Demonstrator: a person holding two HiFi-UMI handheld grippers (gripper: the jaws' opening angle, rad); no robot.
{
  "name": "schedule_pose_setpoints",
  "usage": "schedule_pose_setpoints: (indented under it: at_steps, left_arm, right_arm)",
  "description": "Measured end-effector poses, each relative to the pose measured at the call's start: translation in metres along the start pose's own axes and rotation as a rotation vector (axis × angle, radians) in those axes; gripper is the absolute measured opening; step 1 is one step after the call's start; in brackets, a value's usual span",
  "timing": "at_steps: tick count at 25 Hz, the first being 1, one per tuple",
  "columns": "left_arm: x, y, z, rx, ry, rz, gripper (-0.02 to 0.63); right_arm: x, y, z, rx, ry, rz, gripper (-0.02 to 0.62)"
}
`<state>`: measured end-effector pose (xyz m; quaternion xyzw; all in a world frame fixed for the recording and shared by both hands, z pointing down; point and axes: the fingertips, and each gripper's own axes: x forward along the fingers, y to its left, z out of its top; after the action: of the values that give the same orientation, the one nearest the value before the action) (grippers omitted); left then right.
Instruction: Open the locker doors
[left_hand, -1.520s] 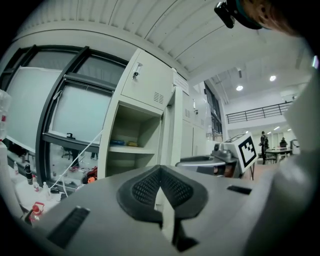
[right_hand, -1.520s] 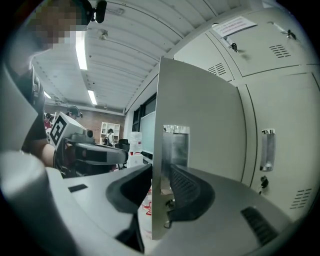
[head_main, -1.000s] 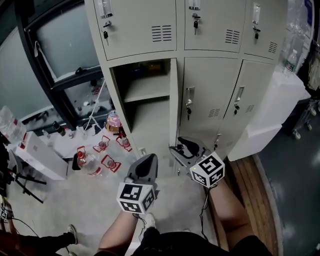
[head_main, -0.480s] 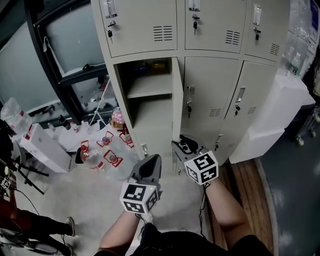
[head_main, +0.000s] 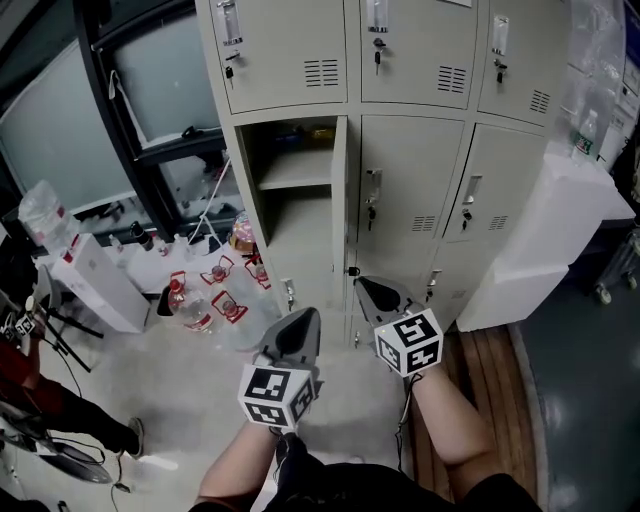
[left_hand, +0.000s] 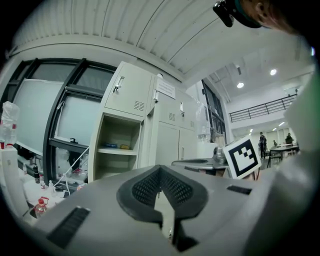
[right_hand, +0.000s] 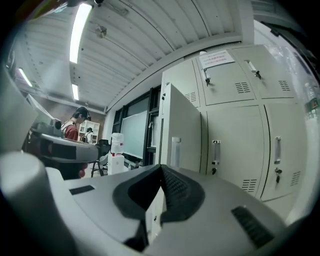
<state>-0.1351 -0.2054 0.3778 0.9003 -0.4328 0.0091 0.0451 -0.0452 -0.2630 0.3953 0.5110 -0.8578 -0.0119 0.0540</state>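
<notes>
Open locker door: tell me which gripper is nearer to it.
Right. The right gripper sits just right of the lower edge of the open locker door, its jaws just closed on nothing. The left gripper is lower and left of it.

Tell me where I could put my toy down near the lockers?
Bare: the open locker's bottom part, under its shelf, and the floor patch left of the left claw. Crowded: the floor beside the locker, with bottles.

L gripper (head_main: 303, 318) & R gripper (head_main: 366, 286): grey plastic shells tapering to a point, slotted vents on top, dark mesh-textured pads (left_hand: 145, 187). Each carries a white cube (head_main: 272, 393) w/ black square markers. Thin black cable (head_main: 404, 415) beside R forearm. Person wears black clothing (head_main: 350, 488).
</notes>
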Motion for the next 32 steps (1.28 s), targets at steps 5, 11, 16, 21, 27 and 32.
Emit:
schedule_pose_setpoints:
  at_steps: [5, 11, 16, 21, 27, 32]
  left_arm:
    - [-0.016, -0.031, -0.001, 0.009, -0.005, 0.007, 0.002]
    - [-0.032, -0.053, 0.006, 0.028, -0.008, -0.007, 0.001]
    - [-0.045, -0.056, 0.01, 0.035, -0.014, -0.013, 0.002]
    - [-0.057, -0.057, 0.012, 0.031, -0.019, -0.032, 0.0]
    - [-0.074, -0.054, 0.011, 0.032, -0.01, -0.071, 0.002]
    - [-0.091, -0.054, 0.011, 0.025, -0.015, -0.108, 0.0]
  right_arm:
    - [-0.041, 0.007, 0.012, -0.006, -0.012, -0.002, 0.002]
    - [-0.069, 0.017, 0.026, 0.015, -0.02, -0.016, 0.0]
    - [-0.08, 0.03, 0.034, 0.012, -0.028, -0.017, 0.0]
    - [-0.09, 0.042, 0.039, 0.008, -0.025, -0.031, 0.0]
    - [-0.099, 0.056, 0.039, 0.014, -0.007, -0.071, 0.0]
    - [-0.11, 0.067, 0.038, 0.023, 0.004, -0.112, 0.0]
